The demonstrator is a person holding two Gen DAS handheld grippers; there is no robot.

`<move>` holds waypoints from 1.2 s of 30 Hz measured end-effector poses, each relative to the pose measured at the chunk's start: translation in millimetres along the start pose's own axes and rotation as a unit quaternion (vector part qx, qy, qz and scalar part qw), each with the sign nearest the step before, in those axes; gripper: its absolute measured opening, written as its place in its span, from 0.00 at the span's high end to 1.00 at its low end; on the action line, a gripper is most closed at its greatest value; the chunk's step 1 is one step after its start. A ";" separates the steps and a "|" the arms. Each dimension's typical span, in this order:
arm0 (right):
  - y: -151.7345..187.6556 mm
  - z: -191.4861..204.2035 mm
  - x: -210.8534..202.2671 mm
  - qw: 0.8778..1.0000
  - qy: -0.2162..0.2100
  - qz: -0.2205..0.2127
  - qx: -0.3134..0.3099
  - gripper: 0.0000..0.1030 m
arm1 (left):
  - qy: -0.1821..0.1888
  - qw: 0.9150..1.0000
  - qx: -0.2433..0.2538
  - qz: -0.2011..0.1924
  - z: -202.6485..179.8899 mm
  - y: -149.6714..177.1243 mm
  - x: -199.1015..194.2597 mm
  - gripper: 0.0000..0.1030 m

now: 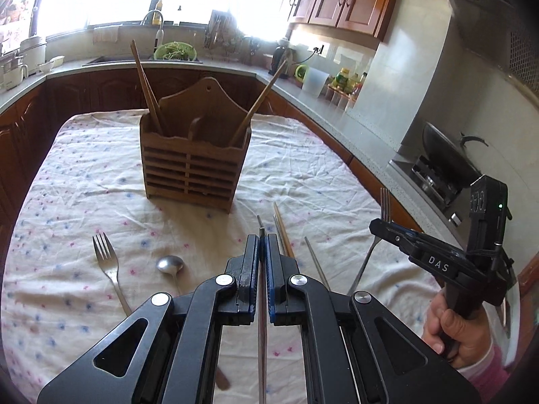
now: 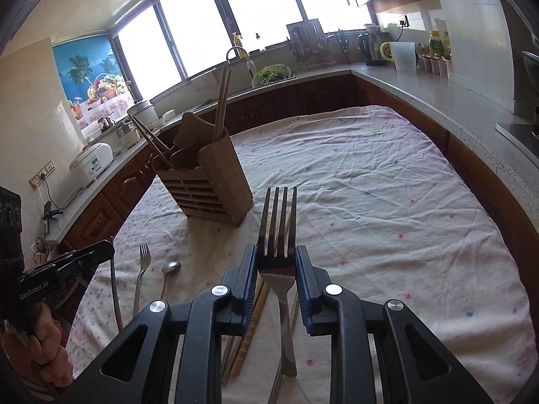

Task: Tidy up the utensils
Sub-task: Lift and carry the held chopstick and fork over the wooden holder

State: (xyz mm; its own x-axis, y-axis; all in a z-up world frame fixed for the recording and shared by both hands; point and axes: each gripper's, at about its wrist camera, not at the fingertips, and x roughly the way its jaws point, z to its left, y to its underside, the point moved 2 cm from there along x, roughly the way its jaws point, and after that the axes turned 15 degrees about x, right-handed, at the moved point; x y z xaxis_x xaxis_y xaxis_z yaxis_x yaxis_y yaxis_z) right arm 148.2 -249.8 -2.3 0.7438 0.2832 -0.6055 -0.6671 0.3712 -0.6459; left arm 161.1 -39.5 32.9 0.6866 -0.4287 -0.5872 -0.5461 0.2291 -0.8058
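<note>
Utensils lie on the tablecloth (image 1: 303, 168): a fork (image 1: 107, 258) at eight o'clock of the wooden holder (image 1: 193, 165), a spoon (image 1: 171, 266) beside it. Left gripper (image 1: 262, 245) is pressed together on a thin metal utensil (image 1: 261, 303). Right gripper (image 2: 276, 262) pinches another fork (image 2: 277, 235), at five o'clock of the holder.

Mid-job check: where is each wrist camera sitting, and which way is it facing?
Left wrist: sits behind the left gripper, shut on a thin metal utensil, facing the wooden utensil holder; the right gripper and a hand show at its right edge.
Right wrist: sits behind the right gripper, holding a fork, facing the table and windows; the left gripper shows at left.
Shared: holder, table fork, spoon.
</note>
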 end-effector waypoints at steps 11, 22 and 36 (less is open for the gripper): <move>-6.0 19.2 -16.5 0.999 -0.022 -0.021 -0.013 0.97 | -0.006 0.998 -0.020 -0.052 16.6 -5.4 -35.6 0.97; -10.5 29.6 -19.0 0.999 -0.034 -0.026 -0.017 0.97 | -0.021 0.995 -0.027 -0.089 27.7 -11.4 -55.2 0.97; -23.9 43.4 -25.2 0.998 -0.050 -0.042 -0.024 0.97 | -0.040 0.991 -0.025 -0.122 42.3 -28.5 -69.0 0.97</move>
State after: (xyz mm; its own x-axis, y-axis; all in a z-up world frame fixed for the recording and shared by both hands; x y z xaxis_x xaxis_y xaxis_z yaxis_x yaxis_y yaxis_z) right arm 147.2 -227.5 48.6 0.7964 0.3406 -0.4997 -0.6011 0.3553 -0.7158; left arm 149.6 20.5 93.1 0.8361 -0.3950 -0.3807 -0.3803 0.0829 -0.9212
